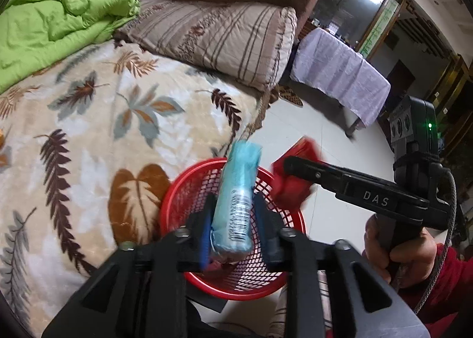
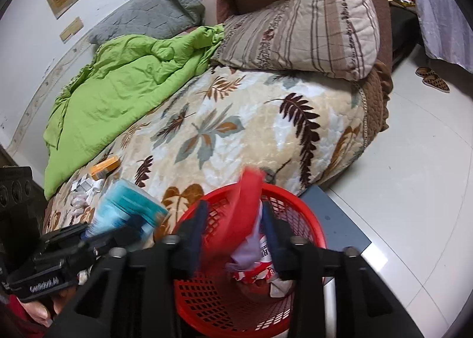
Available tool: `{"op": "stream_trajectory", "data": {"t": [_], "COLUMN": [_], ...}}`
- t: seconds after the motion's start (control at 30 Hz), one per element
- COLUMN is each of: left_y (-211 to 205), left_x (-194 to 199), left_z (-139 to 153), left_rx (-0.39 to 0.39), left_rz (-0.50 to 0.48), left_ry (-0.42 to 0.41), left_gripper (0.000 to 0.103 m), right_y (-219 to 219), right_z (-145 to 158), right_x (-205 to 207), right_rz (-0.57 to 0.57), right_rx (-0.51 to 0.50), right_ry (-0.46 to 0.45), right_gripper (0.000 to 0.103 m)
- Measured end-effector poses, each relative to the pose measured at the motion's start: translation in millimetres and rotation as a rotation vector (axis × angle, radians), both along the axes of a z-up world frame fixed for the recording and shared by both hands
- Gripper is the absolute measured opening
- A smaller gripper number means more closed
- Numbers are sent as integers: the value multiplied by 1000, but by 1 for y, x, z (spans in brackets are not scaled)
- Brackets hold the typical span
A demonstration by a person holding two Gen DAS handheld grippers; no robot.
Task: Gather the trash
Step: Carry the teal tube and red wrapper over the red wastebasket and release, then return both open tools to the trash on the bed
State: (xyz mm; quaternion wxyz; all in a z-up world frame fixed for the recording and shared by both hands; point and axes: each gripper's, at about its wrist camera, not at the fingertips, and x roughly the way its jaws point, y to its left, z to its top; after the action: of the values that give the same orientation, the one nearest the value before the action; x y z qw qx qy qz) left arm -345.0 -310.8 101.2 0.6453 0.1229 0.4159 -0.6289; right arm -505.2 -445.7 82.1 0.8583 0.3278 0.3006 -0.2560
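One red basket [image 1: 183, 190] on the floor against the bed [image 1: 88, 119], both grippers over it. Left gripper [image 1: 233, 219]: one light-blue pack [image 1: 236, 199] between narrowly parted jaws; blur hides pad contact, so grip can't be told. Right gripper [image 2: 233, 228]: one red wrapper [image 2: 245, 211] plus crumpled white-red paper [image 2: 260, 261] between narrowly parted jaws, contact likewise unclear, hanging at the basket rim. Still on the bed: one orange box [image 2: 105, 166] and a cluster of small white scraps [image 2: 84, 190], count unreadable. Around: one green quilt [image 2: 124, 87], one striped pillow [image 2: 301, 27], one grey pillow [image 2: 147, 16], two slippers [image 2: 433, 79] on the floor, one cloth-covered worktop [image 1: 340, 72]. Each gripper partly blocks the other's camera.
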Motion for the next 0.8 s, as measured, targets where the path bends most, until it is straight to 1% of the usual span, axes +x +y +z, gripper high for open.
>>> {"op": "stream_trajectory", "data": {"t": [0.03, 0.07, 0.23, 0.37, 0.5, 0.63, 0.8], "left_y": [1, 3, 14, 32, 59, 90, 139], "left_x": [-1, -1, 10, 26, 50, 77, 123], "left_z": [1, 2, 7, 9, 10, 12, 16], "left_rx": [-6, -9, -23, -23, -23, -22, -21], "left_rz": [4, 8, 48, 119, 210, 312, 476], "left_ry": [-6, -12, -23, -35, -52, -72, -95], "left_gripper": [39, 45, 46, 57, 57, 57, 59], "right_y": [-1, -1, 0, 9, 25, 49, 80], "right_z": [0, 1, 5, 6, 5, 5, 8], "right_x": [-1, -1, 7, 28, 55, 91, 136], "right_rz": [-3, -5, 9, 56, 126, 230, 353], "right_rx": [-6, -13, -13, -4, 6, 1, -7], "right_ry": [-3, -5, -33, -54, -63, -55, -61], "right_gripper": [53, 53, 53, 53, 53, 54, 55]}}
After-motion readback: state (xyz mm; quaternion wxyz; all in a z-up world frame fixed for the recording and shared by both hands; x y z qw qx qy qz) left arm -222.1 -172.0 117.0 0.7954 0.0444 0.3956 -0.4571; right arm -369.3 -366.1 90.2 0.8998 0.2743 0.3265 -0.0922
